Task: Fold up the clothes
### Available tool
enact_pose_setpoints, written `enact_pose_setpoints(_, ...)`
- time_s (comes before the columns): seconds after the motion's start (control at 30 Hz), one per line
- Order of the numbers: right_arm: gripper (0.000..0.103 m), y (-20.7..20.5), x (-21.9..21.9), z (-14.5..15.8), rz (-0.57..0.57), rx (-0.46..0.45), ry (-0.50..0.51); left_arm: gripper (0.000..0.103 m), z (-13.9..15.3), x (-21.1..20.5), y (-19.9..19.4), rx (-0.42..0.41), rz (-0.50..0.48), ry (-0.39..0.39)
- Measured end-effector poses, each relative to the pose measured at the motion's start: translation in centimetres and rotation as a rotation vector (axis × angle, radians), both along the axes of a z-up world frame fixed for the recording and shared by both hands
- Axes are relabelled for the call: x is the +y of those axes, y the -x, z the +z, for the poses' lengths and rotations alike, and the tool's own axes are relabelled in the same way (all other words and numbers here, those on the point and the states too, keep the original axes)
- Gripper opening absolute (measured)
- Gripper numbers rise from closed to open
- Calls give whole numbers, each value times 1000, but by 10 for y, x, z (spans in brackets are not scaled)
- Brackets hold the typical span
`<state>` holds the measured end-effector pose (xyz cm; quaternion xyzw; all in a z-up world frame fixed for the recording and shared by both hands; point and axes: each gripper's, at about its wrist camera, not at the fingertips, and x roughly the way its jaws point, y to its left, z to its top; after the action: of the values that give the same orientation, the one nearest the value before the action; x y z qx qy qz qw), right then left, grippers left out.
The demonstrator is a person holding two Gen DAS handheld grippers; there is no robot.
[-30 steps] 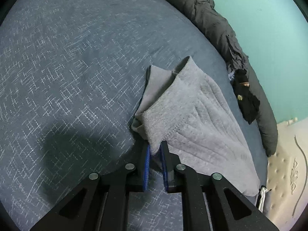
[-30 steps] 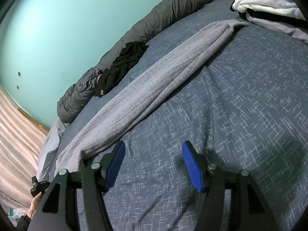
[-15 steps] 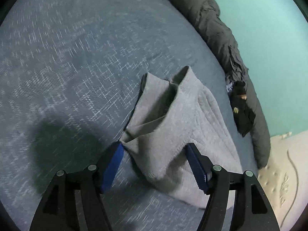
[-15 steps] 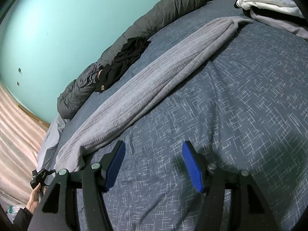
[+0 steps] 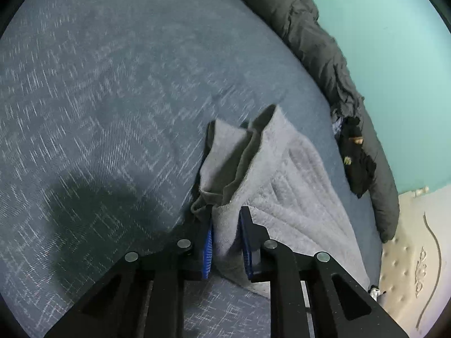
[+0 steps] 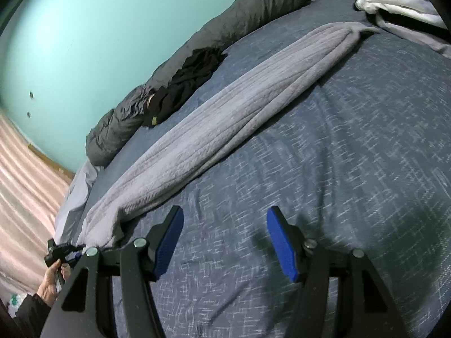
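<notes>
The grey garment (image 5: 287, 186) is soft, ribbed, fuzzy cloth. The bedspread (image 5: 118, 90) is matt woven cloth. The dark duvet (image 6: 253, 14) looks crumpled, faintly sheeny.

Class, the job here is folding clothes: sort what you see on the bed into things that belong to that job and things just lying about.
Part of the job:
- grey fleece garment
- left tongs, shut on its end
- right tongs, open, empty

Just lying about:
- dark rolled duvet
- black clothing
- white and grey pile

The fleece garment (image 6: 225, 121) is laid lengthwise across the bedsheet (image 6: 352, 155); behind it a rolled duvet (image 6: 242, 19) is pressed against the wall (image 6: 84, 28), dark clothing (image 6: 191, 76) draped on it.
</notes>
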<state>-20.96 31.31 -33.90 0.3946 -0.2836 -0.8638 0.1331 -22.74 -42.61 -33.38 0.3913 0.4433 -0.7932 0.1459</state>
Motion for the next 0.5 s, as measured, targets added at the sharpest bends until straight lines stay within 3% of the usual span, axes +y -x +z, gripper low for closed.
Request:
enact_pose_setpoints(0.1, 62, -1, -20, 4, 70, 8, -17, 30, 4, 8, 7, -15, -14, 59)
enact_pose_setpoints(0.17, 62, -1, -39, 6, 128, 10, -31, 48, 14, 14, 0, -25, -20, 124)
enact_pose_setpoints(0.2, 62, -2, -48, 7, 155, 9, -38, 51, 17, 16, -7, -19, -16, 141)
enact_pose_setpoints(0.33, 62, 1, -104, 6, 301, -5, -78, 53, 33, 48, -36, 20, -22, 213)
enact_pose_setpoints(0.5, 62, 11, -182, 7, 462, -21, -141, 55, 30, 95, -69, 71, -52, 208)
